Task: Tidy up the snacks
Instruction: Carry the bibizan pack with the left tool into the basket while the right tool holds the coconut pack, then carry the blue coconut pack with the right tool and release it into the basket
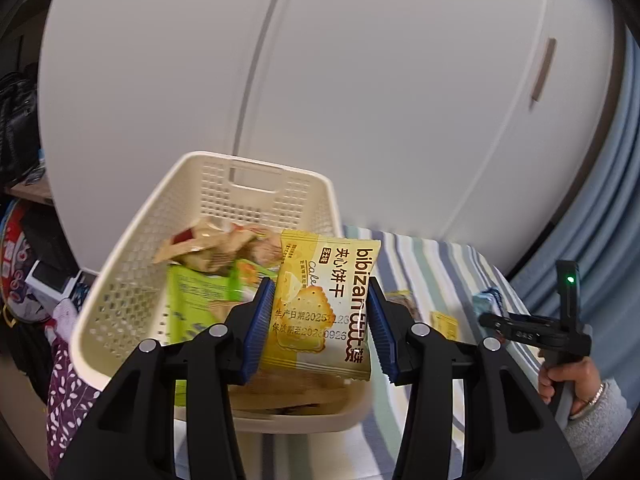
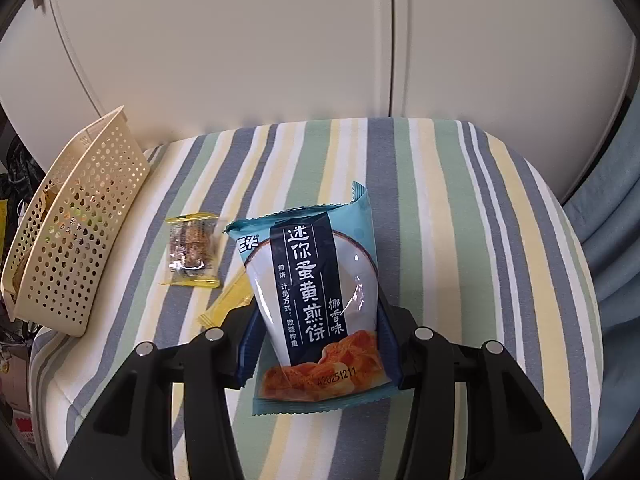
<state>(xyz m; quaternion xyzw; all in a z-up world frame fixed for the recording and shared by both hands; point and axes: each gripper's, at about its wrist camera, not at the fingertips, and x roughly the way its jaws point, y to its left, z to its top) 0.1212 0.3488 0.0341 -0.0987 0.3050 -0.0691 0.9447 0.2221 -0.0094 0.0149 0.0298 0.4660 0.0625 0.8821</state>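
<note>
My left gripper (image 1: 320, 320) is shut on a yellow biscuit packet (image 1: 320, 304), which hangs upright over the cream perforated basket (image 1: 120, 248). Several snack packets, one of them green (image 1: 200, 300), lie inside the basket. My right gripper (image 2: 318, 320) is shut on a light-blue egg-roll packet (image 2: 316, 280) above the striped tablecloth (image 2: 460, 240). A clear-wrapped snack with yellow ends (image 2: 192, 252) and a small yellow packet (image 2: 226, 308) lie on the cloth to its left. The basket (image 2: 80, 216) stands at the table's left edge.
White cupboard doors (image 1: 360, 80) rise right behind the table. A blue curtain (image 2: 612, 220) hangs on the right. Clutter and bags (image 1: 20, 128) fill the space left of the basket. A hand (image 1: 568, 376) holds the right gripper in the left wrist view.
</note>
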